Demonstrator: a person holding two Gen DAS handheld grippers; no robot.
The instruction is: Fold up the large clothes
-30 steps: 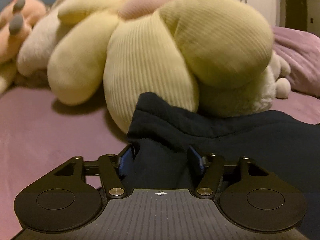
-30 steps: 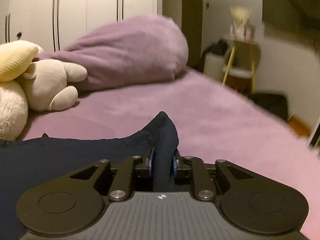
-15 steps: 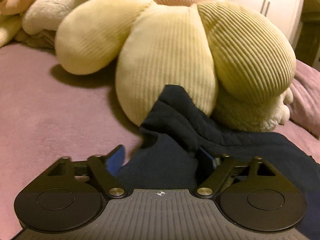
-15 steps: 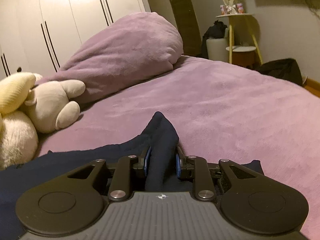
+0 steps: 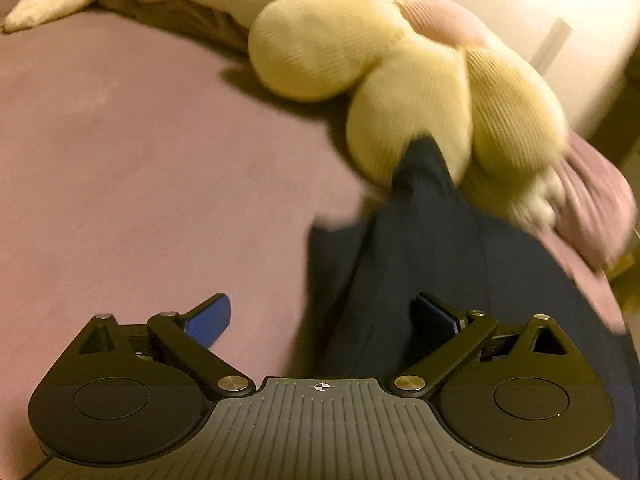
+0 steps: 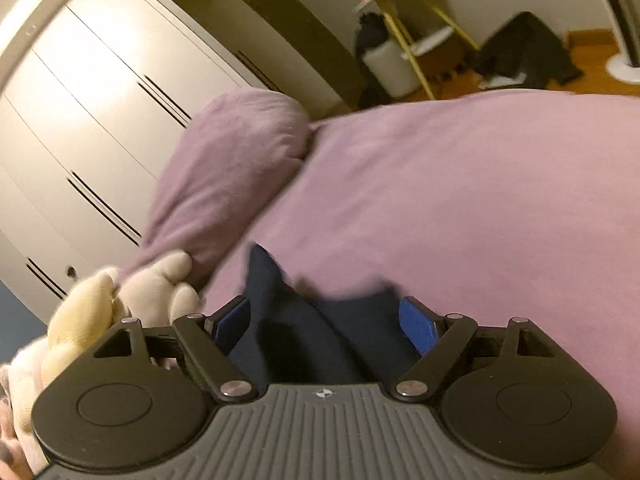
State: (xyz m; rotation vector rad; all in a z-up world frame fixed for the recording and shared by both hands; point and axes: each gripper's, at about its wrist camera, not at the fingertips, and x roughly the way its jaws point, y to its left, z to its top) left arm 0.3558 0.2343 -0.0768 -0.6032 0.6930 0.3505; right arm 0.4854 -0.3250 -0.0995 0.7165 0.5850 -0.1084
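Dark navy fabric garment (image 5: 424, 264) lies bunched on the mauve fleece bed cover (image 5: 140, 168), lower centre-right of left view, its peak touching the pale yellow ribbed flower-shaped plush cushion (image 5: 404, 92).

Progress, judged: garment rumpled, no tidy fold visible; most folding left.

Left gripper (image 5: 324, 316): jaws spread wide, cloth between them, nothing pinched.

Right gripper (image 6: 326, 322): also spread, navy folds in the gap but not clamped; purple pillow (image 6: 228, 168) beyond, centre-left.

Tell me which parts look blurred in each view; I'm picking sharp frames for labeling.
Left wrist: flower plush and navy garment edges smeared, left gripper body sharp. Right wrist: garment and plush toys smeared, wardrobe softer, right gripper crisp.
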